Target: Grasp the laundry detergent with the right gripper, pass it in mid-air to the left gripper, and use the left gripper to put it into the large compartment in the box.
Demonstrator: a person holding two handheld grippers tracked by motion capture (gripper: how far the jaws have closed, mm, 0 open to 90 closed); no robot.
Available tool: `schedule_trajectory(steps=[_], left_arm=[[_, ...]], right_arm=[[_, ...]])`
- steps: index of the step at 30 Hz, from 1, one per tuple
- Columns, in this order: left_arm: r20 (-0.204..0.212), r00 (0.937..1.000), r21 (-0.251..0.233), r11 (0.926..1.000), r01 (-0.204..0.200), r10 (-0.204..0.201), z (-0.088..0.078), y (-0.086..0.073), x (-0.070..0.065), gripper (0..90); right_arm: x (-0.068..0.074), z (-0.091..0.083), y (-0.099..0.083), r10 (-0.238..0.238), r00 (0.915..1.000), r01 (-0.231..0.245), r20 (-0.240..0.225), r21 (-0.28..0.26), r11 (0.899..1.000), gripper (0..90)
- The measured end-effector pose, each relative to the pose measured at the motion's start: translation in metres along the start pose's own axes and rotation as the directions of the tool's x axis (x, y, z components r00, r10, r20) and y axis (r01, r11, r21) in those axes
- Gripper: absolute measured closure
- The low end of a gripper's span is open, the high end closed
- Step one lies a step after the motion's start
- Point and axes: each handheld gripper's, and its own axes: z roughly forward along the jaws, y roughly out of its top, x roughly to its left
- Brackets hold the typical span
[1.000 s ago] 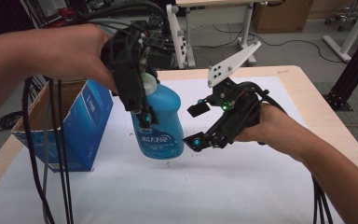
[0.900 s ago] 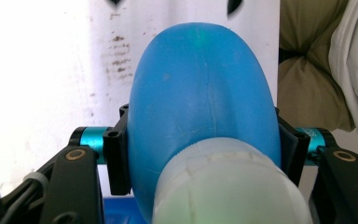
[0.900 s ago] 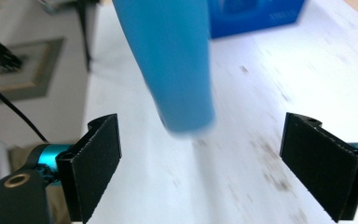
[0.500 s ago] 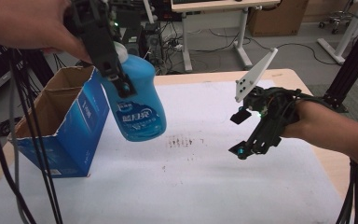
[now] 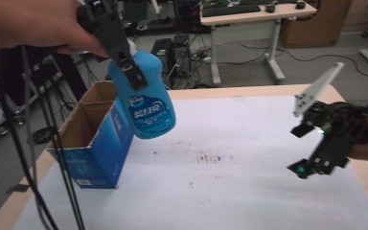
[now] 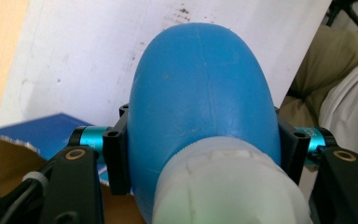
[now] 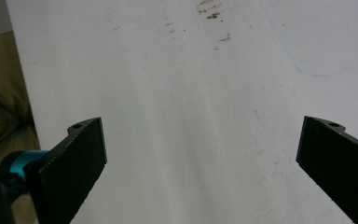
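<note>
A blue detergent bottle (image 5: 146,103) with a white cap hangs in the air over the right edge of an open blue cardboard box (image 5: 96,143). My left gripper (image 5: 129,67) is shut on the bottle's upper body, held from above by a hand at the top left. In the left gripper view the black pads press both sides of the bottle (image 6: 200,93) just below its white cap (image 6: 228,186). My right gripper (image 5: 299,149) hovers low over the table's right side. Its jaws have just been opening and nothing is between them (image 7: 200,163).
A white sheet (image 5: 249,191) covers the wooden table and has brown stains (image 5: 211,158) near its middle. The box stands at the table's left edge with its flaps up. Cables hang down at the left. Desks and gear stand beyond the far edge.
The left gripper has carried the bottle up and to the left, over the box's edge. The right gripper has drawn away to the right and its jaws stand wider.
</note>
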Motion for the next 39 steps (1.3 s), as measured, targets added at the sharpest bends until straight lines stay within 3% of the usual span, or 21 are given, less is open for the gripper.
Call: schedule_trajectory(steps=[7,9,10,13,15,17,27,32,39], left_arm=[[0.005,0.9978,-0.01,0.9977,0.067,-0.067,-0.016,-0.019,0.012,37.7],[0.005,0.9978,-0.01,0.9977,0.067,-0.067,-0.016,-0.019,0.012,37.7],[0.002,0.9954,-0.027,0.995,0.096,-0.096,-0.02,-0.029,0.018,37.8],[-0.001,0.9944,-0.03,0.994,0.105,-0.105,-0.021,-0.032,0.02,37.7],[-0.006,0.9894,-0.032,0.9889,0.145,-0.145,-0.024,-0.044,0.027,37.7],[-0.012,0.9873,-0.037,0.9867,0.158,-0.159,-0.026,-0.049,0.029,37.7],[-0.031,0.9815,-0.053,0.9809,0.187,-0.189,-0.033,-0.069,0.04,37.7],[-0.039,0.9735,-0.088,0.9712,0.221,-0.225,-0.045,-0.091,0.051,37.7],[-0.07,0.9649,-0.091,0.9649,0.246,-0.253,-0.048,-0.111,0.06,37.7]], right_arm=[[-0.001,-0.005,-0.006,0.022,0.9997,-0.022,0.011,-0.016,1.0,0.7],[-0.002,-0.005,-0.006,0.024,0.9996,-0.024,0.016,-0.017,1.0,0.7],[-0.003,-0.005,-0.007,0.041,0.9987,-0.041,0.029,-0.018,0.999,0.8],[-0.004,-0.006,-0.008,0.052,0.9981,-0.051,0.035,-0.019,0.999,0.8],[-0.005,-0.007,-0.01,0.057,0.9976,-0.056,0.039,-0.022,0.998,0.8],[-0.006,-0.007,-0.011,0.056,0.9976,-0.056,0.039,-0.02,0.998,0.8],[-0.008,-0.005,-0.012,0.064,0.9973,-0.064,0.036,-0.011,0.998,0.8],[-0.011,-0.004,-0.012,0.072,0.9967,-0.071,0.038,-0.01,0.997,0.8],[-0.012,-0.002,-0.01,0.079,0.996,-0.079,0.041,-0.003,0.997,0.8]])
